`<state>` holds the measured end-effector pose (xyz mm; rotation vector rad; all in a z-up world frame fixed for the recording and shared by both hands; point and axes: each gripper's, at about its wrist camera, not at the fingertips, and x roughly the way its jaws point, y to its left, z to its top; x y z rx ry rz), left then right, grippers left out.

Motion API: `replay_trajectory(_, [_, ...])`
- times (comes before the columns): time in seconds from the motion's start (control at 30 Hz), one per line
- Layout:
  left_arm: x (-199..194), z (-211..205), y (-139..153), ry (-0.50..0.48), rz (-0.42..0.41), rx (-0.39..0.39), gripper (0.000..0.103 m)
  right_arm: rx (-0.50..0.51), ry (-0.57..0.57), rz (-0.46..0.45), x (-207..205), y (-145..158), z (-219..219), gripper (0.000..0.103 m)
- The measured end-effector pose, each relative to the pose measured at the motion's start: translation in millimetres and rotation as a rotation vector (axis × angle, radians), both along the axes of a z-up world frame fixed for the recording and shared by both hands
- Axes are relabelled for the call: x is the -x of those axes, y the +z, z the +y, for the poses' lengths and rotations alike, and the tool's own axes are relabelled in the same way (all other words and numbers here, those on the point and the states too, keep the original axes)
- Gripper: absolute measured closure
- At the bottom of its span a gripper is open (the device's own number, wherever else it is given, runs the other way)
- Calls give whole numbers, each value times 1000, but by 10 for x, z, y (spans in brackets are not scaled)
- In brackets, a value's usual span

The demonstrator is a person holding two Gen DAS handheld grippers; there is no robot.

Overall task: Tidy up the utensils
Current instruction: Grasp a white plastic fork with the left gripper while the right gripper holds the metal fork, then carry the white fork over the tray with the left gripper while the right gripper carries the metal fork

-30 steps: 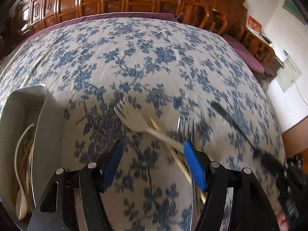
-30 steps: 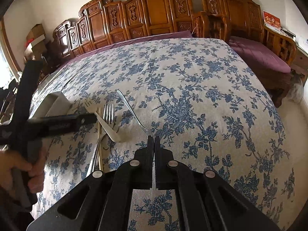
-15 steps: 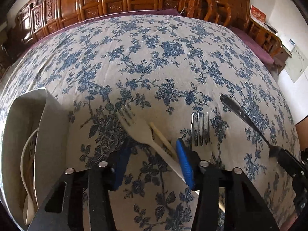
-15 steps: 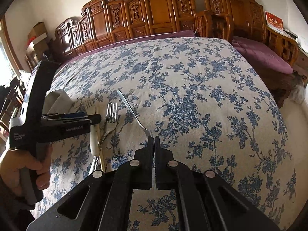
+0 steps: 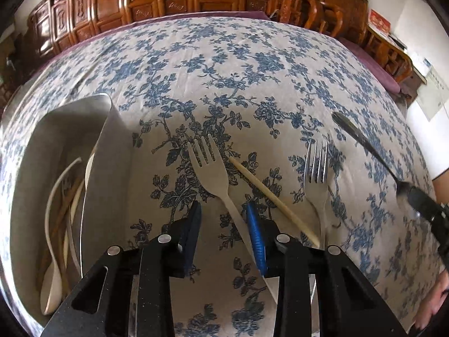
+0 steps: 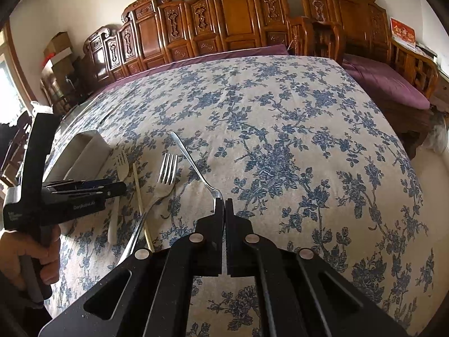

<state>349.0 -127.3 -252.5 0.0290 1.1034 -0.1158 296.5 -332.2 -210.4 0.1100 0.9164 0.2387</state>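
A white plastic fork (image 5: pixel 209 168) lies on the blue-flowered cloth, tines pointing away. Its handle runs back between the blue pads (image 5: pixel 255 236) of my left gripper (image 5: pixel 224 224), whose jaws are closing around it; the pads do not press on it. Beside it lie a pale chopstick (image 5: pixel 269 196) and a metal fork (image 5: pixel 315 168). My right gripper (image 6: pixel 224 202) is shut on a slim metal utensil (image 6: pixel 193 163) that sticks out ahead of it. From the right wrist, the left gripper (image 6: pixel 120 188) hovers over the white fork (image 6: pixel 122 165).
A grey tray (image 5: pixel 106 168) stands left of the forks and holds a white spoon (image 5: pixel 53 266) and wooden sticks. The flowered cloth (image 6: pixel 280 140) stretches far and right. Carved wooden chairs (image 6: pixel 230 14) line the far side. A hand (image 6: pixel 33 252) grips the left tool.
My left gripper has shifted so the white fork's handle now lies between its pads, and its jaws have narrowed. The right gripper with the metal utensil has not moved.
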Motion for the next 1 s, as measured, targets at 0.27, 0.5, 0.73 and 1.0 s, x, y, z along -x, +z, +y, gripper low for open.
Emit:
replay_trajectory(0.27, [119,-17,0,-21,8,-36,72,-3,-7,9,-11,-21,-5,101])
replay_trajectory(0.5, [242,-34,-2,-51,11,-27,94,14,9,12,-8,-30,46,101])
replay_trajectory(0.73, [344,-6,102,-68,-26,-33,96,25,8,36,-9,-93,120,101])
replay_trajectory(1.0, [474,141,421,-78,-76,-9,96,12,8,41,26,-87,217,101])
